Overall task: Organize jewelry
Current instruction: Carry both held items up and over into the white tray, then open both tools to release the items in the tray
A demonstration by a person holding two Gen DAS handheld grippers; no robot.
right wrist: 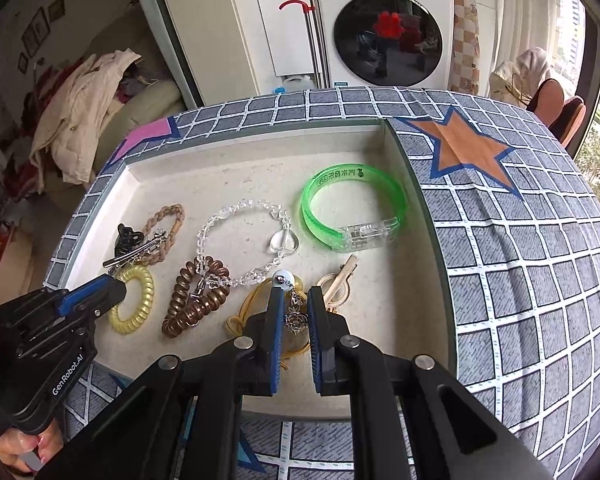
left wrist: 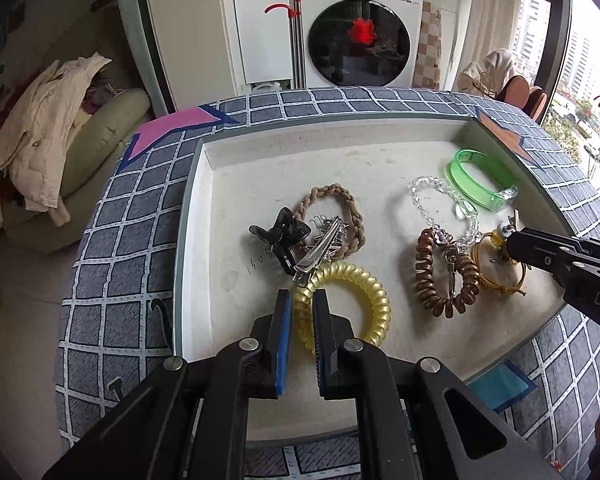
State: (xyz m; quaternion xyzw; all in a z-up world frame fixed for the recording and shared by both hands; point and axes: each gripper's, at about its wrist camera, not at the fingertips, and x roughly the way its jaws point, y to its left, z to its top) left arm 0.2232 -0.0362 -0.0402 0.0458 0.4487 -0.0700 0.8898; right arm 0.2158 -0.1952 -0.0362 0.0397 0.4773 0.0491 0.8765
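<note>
The left gripper (left wrist: 302, 300) hides part of the yellow translucent spiral hair tie (left wrist: 364, 300) it is clamped on, near the shallow white tray's (left wrist: 196, 208) front-left. The right gripper (right wrist: 294, 300) pinches a gold cord bracelet's silver charm (right wrist: 296, 318), the cord mostly covered.

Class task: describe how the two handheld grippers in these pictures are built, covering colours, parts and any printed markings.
Both are black, angular linkage frames with round silver pivot pins and blue-padded fingers. The left gripper bears white "GenRobot.AI" lettering on its body. The right gripper shows part of pale lettering on its side.
</note>
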